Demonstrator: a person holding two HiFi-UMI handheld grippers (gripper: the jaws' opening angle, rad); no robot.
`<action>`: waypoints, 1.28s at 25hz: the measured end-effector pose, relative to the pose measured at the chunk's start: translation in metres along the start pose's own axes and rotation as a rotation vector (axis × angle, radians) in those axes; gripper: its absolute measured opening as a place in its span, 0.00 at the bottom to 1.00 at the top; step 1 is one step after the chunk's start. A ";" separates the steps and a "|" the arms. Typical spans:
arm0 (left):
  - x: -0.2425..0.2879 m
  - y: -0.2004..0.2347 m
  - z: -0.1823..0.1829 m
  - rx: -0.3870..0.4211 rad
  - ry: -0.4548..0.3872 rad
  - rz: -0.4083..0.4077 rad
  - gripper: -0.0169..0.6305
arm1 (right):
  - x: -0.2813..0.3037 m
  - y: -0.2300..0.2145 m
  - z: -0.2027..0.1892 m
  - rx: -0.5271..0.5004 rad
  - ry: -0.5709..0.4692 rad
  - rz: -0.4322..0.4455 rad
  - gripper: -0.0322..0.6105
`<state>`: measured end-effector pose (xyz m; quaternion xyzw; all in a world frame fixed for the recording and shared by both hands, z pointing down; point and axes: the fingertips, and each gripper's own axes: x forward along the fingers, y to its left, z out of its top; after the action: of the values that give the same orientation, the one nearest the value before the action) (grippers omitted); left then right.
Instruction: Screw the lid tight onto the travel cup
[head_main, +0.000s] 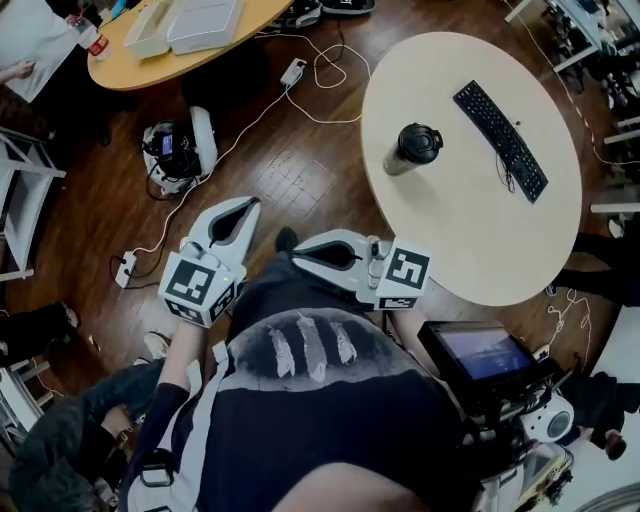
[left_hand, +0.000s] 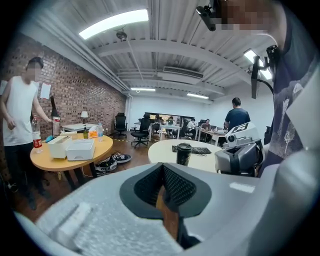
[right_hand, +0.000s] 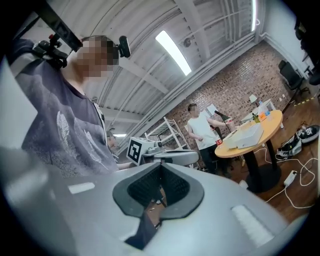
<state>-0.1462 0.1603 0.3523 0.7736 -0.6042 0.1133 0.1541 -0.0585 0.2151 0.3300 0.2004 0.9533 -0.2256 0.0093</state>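
The dark travel cup (head_main: 413, 148) stands upright on the round beige table (head_main: 480, 240) with its black lid on top. It also shows in the left gripper view as the cup (left_hand: 184, 153), far ahead of the jaws. My left gripper (head_main: 249, 204) is shut and empty, held over the wood floor close to the person's body. My right gripper (head_main: 298, 250) is shut too, with nothing in it, and points left toward the other one. Both are well short of the table. In the gripper views the left jaws (left_hand: 162, 192) and right jaws (right_hand: 160, 192) meet with nothing between them.
A black keyboard (head_main: 500, 140) lies on the round table right of the cup. An orange table (head_main: 190, 55) with white boxes stands at the far left, cables (head_main: 320, 100) run over the floor, and a screen device (head_main: 482, 356) sits at lower right. A person in white (left_hand: 20, 115) stands by the orange table.
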 end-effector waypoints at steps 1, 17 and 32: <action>0.005 0.004 0.002 0.001 -0.005 -0.005 0.03 | -0.001 -0.005 0.001 0.003 0.000 -0.013 0.06; 0.066 0.059 0.041 -0.021 -0.095 -0.158 0.03 | 0.015 -0.072 0.043 -0.025 0.036 -0.213 0.06; 0.096 0.089 0.046 -0.016 -0.092 -0.221 0.03 | 0.027 -0.110 0.049 -0.037 0.037 -0.294 0.06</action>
<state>-0.2092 0.0374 0.3535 0.8385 -0.5226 0.0552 0.1440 -0.1293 0.1137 0.3302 0.0628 0.9764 -0.2031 -0.0377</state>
